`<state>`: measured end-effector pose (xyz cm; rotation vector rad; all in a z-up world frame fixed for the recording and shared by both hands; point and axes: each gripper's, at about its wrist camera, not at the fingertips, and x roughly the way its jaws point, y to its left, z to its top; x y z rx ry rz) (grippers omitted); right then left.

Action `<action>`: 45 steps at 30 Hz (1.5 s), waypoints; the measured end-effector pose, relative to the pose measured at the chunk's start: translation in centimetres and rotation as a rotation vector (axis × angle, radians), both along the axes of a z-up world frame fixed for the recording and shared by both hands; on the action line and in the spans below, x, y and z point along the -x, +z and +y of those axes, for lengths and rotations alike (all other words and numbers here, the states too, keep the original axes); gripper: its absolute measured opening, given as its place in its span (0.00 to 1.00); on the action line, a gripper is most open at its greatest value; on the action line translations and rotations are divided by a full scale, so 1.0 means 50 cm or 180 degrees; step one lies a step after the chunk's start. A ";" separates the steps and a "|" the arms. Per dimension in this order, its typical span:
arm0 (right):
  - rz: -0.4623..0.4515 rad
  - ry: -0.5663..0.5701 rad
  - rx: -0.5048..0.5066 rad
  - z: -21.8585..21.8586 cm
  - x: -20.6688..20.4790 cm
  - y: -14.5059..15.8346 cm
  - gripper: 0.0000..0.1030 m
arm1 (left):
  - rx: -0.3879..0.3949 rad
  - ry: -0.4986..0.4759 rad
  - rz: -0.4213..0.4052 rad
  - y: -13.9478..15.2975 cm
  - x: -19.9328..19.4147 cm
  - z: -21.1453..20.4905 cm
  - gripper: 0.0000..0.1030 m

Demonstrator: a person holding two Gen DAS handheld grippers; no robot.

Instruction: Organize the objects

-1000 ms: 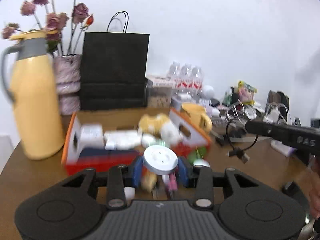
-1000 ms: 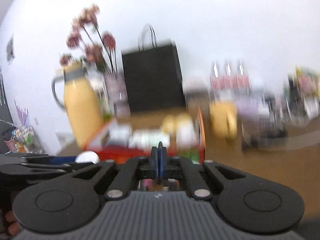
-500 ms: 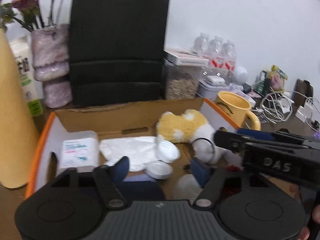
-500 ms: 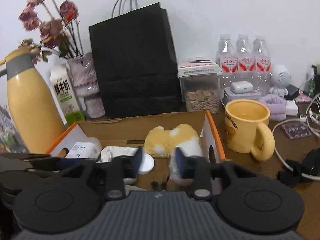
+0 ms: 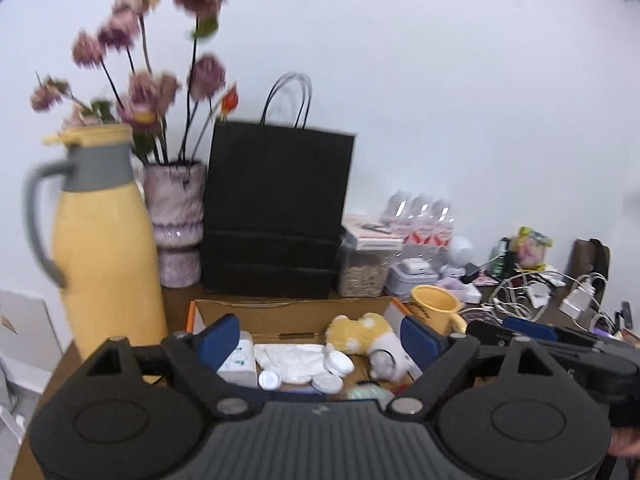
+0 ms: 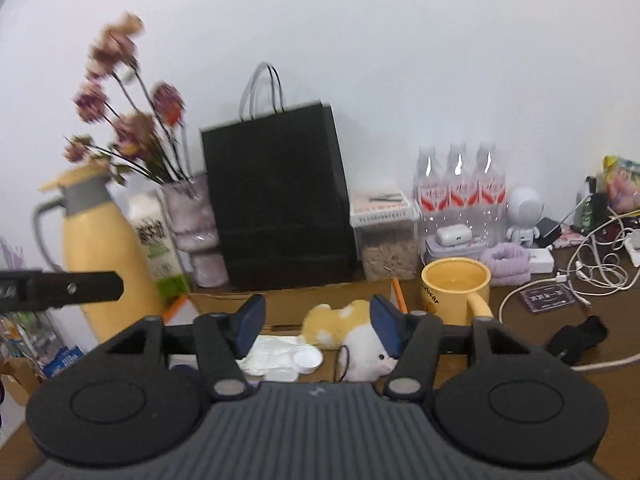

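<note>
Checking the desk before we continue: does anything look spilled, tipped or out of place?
Nothing spilled. The plush toy lies on its side in the cardboard box among loose white lids. Cables sprawl tangled at the right.

We look forward from both wrists, level over the worktop toward the wall, fairly near; both views share the cardboard box (image 5: 292,312) (image 6: 288,300) and black bag (image 5: 276,212) (image 6: 280,200).
</note>
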<state>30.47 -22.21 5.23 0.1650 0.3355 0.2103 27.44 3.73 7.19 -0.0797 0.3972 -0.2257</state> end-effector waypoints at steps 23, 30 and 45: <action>0.0597 0.0277 0.0477 0.019 0.463 -0.148 0.67 | -0.0532 0.0436 0.0807 -0.288 0.322 -0.040 0.62; 0.0551 0.0339 0.0448 0.041 0.294 -0.155 0.59 | -0.0554 0.0341 0.0969 -0.319 0.243 -0.023 0.28; 0.0801 0.0550 0.0350 0.171 -0.054 -0.234 0.13 | -0.0120 0.0451 0.0704 -0.269 0.096 0.014 0.02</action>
